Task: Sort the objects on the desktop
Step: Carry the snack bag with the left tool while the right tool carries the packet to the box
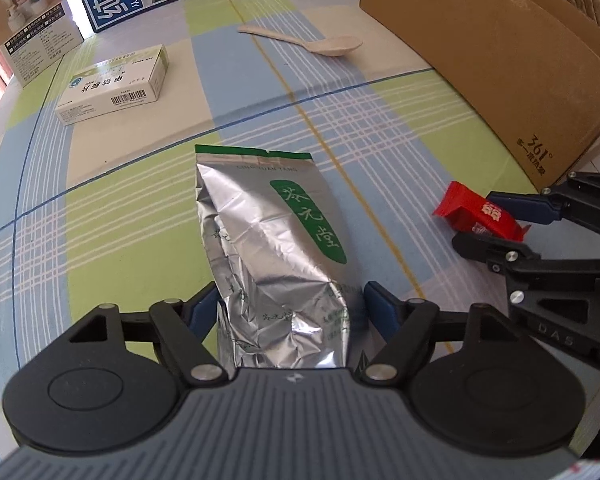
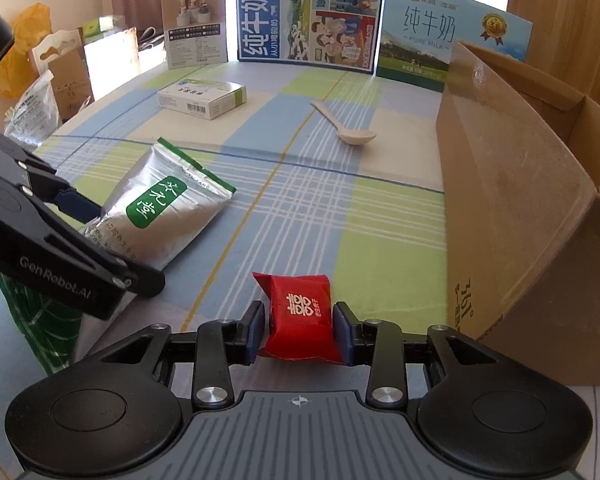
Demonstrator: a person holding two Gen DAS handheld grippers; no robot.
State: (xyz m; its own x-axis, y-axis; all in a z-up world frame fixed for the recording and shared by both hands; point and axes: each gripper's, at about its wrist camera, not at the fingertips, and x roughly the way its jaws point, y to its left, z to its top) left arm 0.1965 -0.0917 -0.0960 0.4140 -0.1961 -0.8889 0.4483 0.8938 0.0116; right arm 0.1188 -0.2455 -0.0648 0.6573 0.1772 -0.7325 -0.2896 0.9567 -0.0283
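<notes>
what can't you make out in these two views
- Inside of the cardboard box: both views, hidden by its near wall.
- Near end of the silver tea pouch: left wrist view, behind the left gripper.
- Print on the white medicine box: too small in the right wrist view.

Crinkled, shiny foil on the silver pouch (image 1: 276, 248); glossy red plastic wrapper on the candy (image 2: 300, 316). Matt brown corrugated cardboard box (image 2: 512, 200), smooth pale spoon (image 1: 312, 40), woven-looking checked tablecloth (image 1: 120, 208), matt black plastic grippers.
</notes>
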